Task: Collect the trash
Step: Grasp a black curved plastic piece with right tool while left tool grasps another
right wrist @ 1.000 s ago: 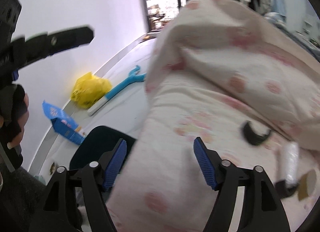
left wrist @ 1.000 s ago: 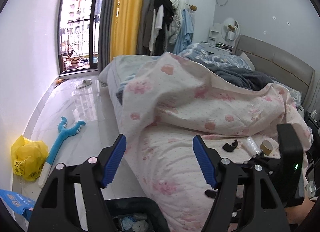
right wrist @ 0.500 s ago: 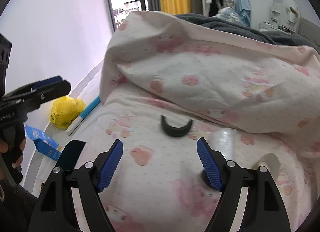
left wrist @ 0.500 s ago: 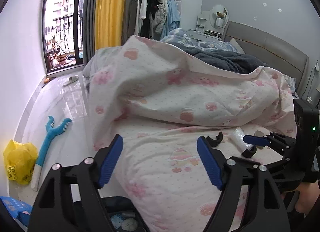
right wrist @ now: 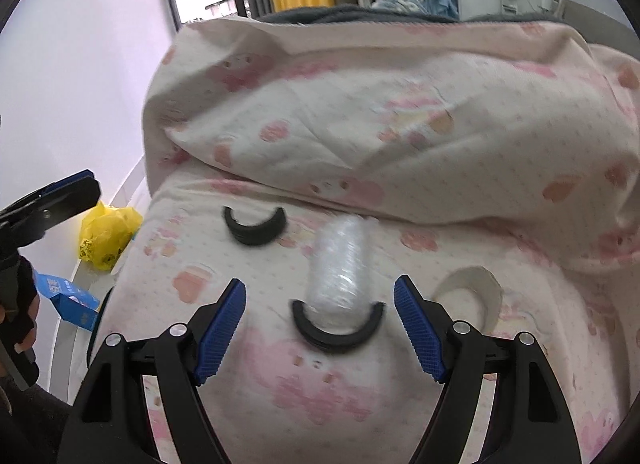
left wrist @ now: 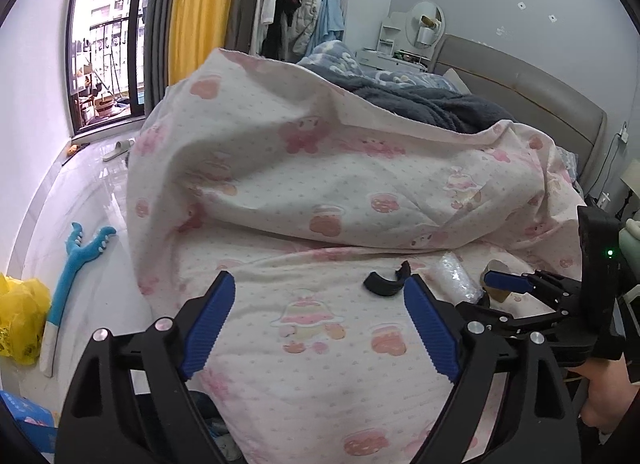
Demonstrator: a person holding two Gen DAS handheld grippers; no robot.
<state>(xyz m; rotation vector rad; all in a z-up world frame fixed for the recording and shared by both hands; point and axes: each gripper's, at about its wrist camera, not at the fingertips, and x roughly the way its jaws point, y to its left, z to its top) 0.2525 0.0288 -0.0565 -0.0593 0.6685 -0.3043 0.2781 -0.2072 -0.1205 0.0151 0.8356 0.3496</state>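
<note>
On the pink-patterned bed sheet lie a clear crumpled plastic roll [right wrist: 340, 260], a black curved piece [right wrist: 338, 330] at its near end, a second black curved piece [right wrist: 254, 226] to the left and a cardboard tape ring [right wrist: 470, 292] to the right. My right gripper [right wrist: 320, 320] is open, its blue pads either side of the plastic roll and near black piece. My left gripper [left wrist: 316, 322] is open and empty over the bed's edge; the second black piece [left wrist: 386, 284] and plastic roll [left wrist: 456, 278] lie ahead right of it.
A bunched quilt [left wrist: 320, 168] rises behind the items. On the floor to the left lie a yellow bag [left wrist: 18, 320], a blue toy [left wrist: 76, 264] and a blue box [right wrist: 66, 296]. A dark bin [left wrist: 224, 436] with trash sits under the left gripper.
Both grippers moved forward over the bed. The right gripper has swung right and closed in, so the plastic roll and near black piece now lie between its open pads.
</note>
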